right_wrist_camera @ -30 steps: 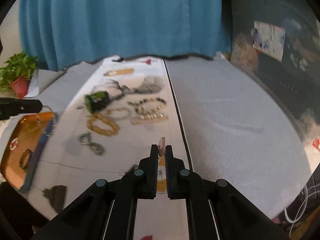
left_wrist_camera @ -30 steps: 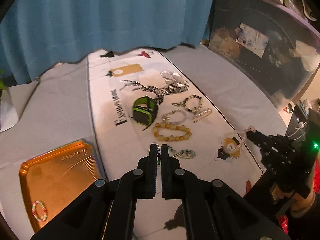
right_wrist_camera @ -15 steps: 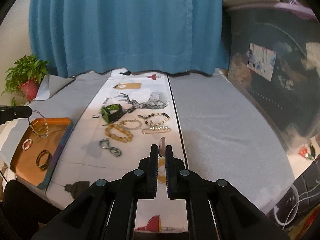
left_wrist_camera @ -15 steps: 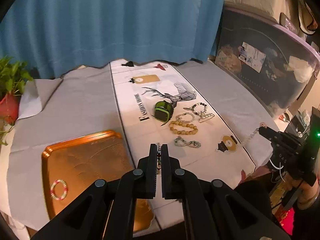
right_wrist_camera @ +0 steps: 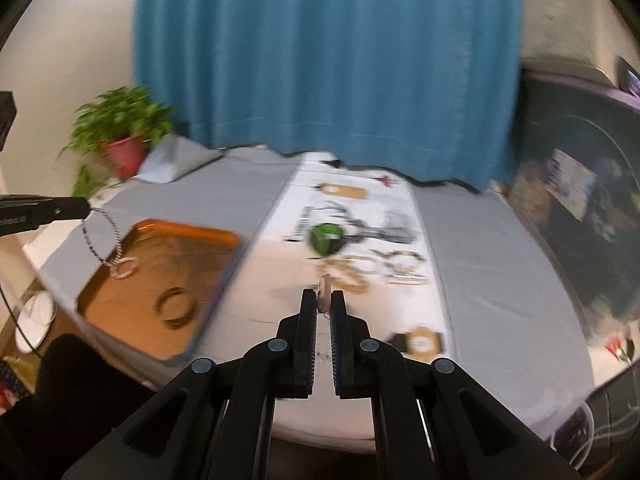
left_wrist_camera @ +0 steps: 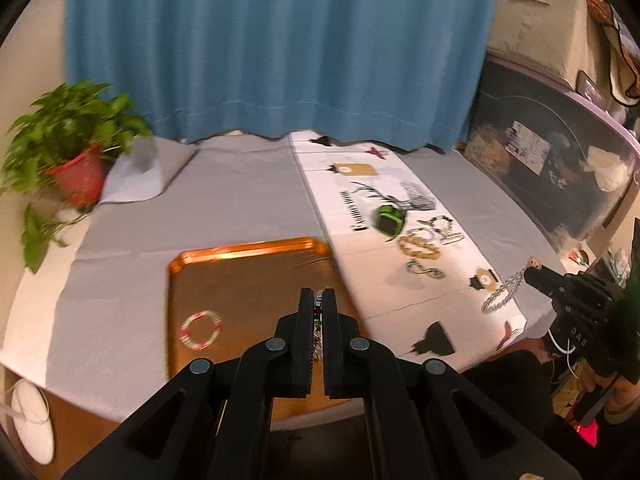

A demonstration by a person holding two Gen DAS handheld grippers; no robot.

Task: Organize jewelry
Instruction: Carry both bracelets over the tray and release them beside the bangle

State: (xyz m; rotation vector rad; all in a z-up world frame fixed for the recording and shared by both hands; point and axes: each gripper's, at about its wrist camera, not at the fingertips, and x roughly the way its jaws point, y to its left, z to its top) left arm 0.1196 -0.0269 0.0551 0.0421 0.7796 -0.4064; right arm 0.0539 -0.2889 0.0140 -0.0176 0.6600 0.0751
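My left gripper (left_wrist_camera: 318, 293) is shut on a thin beaded bracelet (left_wrist_camera: 318, 312), above the orange tray (left_wrist_camera: 248, 264). In the right wrist view that bracelet (right_wrist_camera: 100, 240) hangs as a loop from the left gripper (right_wrist_camera: 78, 207) over the tray (right_wrist_camera: 132, 312). A pink-and-white bead ring (left_wrist_camera: 201, 330) lies in the tray. My right gripper (right_wrist_camera: 324, 293) is shut on a silver chain with a pinkish disc (right_wrist_camera: 325, 294). From the left wrist view the chain (left_wrist_camera: 502, 294) dangles from the right gripper (left_wrist_camera: 534, 272) over the runner's near right edge.
On the white printed runner (left_wrist_camera: 360, 280) lie a green watch (left_wrist_camera: 389, 218), an amber bead bracelet (left_wrist_camera: 418, 244), a teal looped bracelet (left_wrist_camera: 426, 270) and a dark bead bracelet (left_wrist_camera: 442, 224). A potted plant (left_wrist_camera: 76, 160) stands far left. A dark ring shape (right_wrist_camera: 176, 302) shows in the tray.
Both grippers have risen and drawn back from the table, each still holding its piece. The left one has swung left, so the tray now lies under it.
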